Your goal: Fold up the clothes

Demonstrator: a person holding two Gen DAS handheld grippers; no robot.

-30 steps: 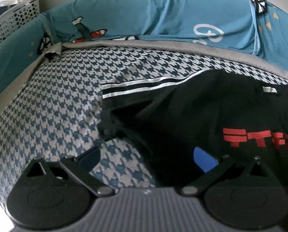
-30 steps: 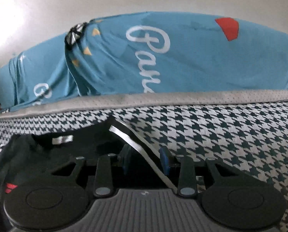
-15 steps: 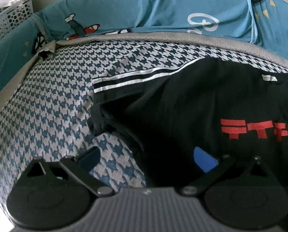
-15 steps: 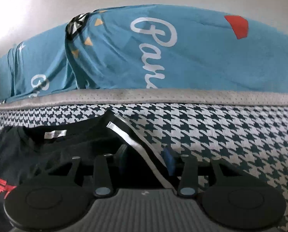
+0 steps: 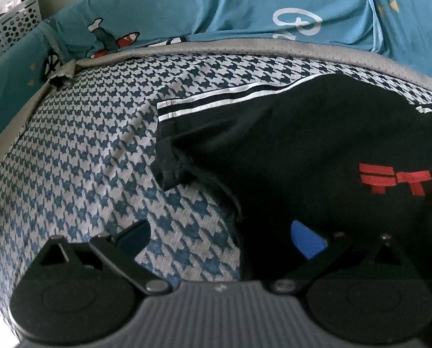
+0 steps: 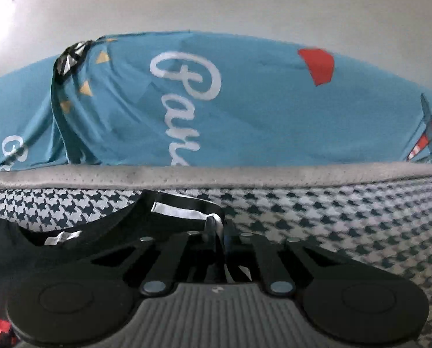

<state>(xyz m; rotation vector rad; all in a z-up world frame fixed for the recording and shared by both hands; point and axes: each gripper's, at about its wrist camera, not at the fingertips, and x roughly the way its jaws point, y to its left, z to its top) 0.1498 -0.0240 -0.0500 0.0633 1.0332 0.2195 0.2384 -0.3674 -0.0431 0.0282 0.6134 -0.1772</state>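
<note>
Garment: you have 1 black short-sleeved T-shirt with red lettering (image 5: 317, 150) lying spread on the blue-and-white houndstooth mattress cover (image 5: 94, 150), right of centre in your left view.
Stripes: 2 white bands (image 5: 230, 98) run along the upper edge of its sleeve in that view.
Label: 1 small white neck tag (image 6: 62, 236) shows inside the collar in your right view.
Right gripper (image 6: 220, 232): your 2 fingers are closed together, pinching a bunched fold of the striped sleeve edge, which is lifted off the cover at the pinch.
Left gripper (image 5: 221, 233): your 2 blue-padded fingers stand wide apart with nothing held; the left pad (image 5: 134, 236) is over bare houndstooth, the right pad (image 5: 305, 239) sits at the shirt's side edge.
Bedding: 1 teal quilt with white script and aeroplane prints (image 6: 245, 110) is heaped along the far side, behind the grey perforated mattress border (image 6: 216, 175).
Basket: 1 white perforated plastic basket (image 5: 11, 33) stands at the upper left of your left view.
</note>
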